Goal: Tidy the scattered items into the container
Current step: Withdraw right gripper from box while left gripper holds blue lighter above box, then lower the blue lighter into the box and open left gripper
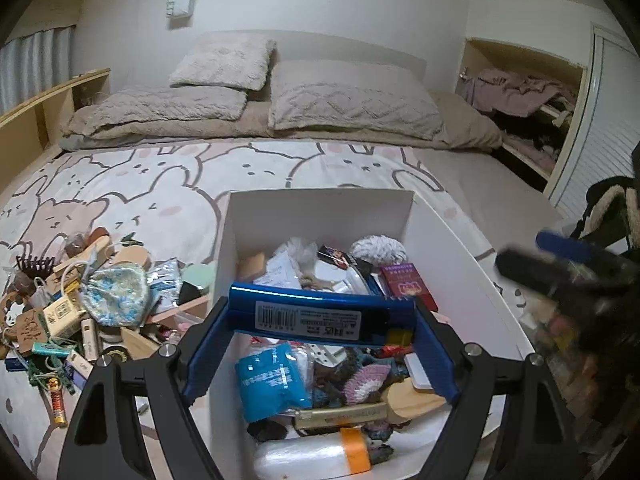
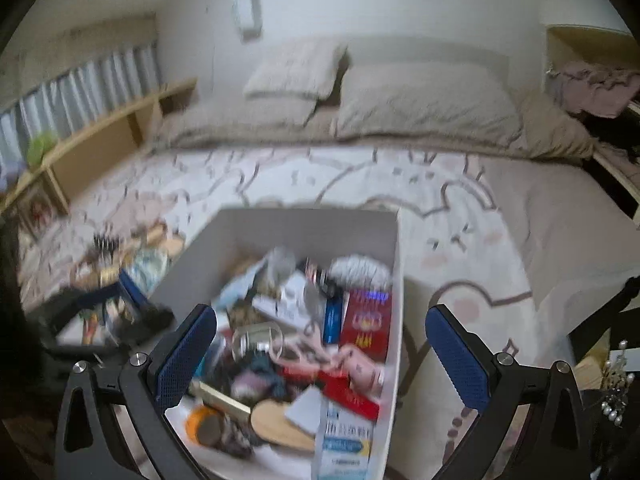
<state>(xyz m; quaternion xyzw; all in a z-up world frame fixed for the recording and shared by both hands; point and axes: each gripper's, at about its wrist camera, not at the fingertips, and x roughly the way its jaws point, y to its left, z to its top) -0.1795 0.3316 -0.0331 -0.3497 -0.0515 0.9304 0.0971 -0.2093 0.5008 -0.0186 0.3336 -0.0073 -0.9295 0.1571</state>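
Your left tongs (image 1: pixel 322 322) stand wide but are not free: the blue pads clamp the two ends of a long blue box (image 1: pixel 320 314) with a barcode label, which lies crosswise between them, held in the air over the white container (image 1: pixel 452 248). Your right tongs (image 2: pixel 320 354) are spread wide with nothing between the pads; in their own view, which is blurred, they hang above the near right part of the same container, and in the left view they show only as a dark smear at the right edge. The container sits on the bed (image 1: pixel 160 184), on a cover printed with rabbit outlines, and is already well filled: a teal packet (image 1: pixel 272 376), a red box (image 1: pixel 406 284), a white knitted ball (image 1: pixel 378 248), a gold bar-shaped case (image 1: pixel 340 416), a pale wooden piece (image 1: pixel 416 398) and a roll with an orange band (image 1: pixel 354 454) lie jumbled inside. Just beside the container's left wall a heap of scattered items (image 1: pixel 80 312) rests on the cover: a blue-patterned cloth pouch (image 1: pixel 116 296), a dark comb (image 1: pixel 34 266), small wooden tags and little boxes, touching and overlapping one another. Further back, beige pillows (image 1: pixel 352 104) lie across the head of the bed, with a low wooden shelf (image 1: pixel 52 116) along its left side.
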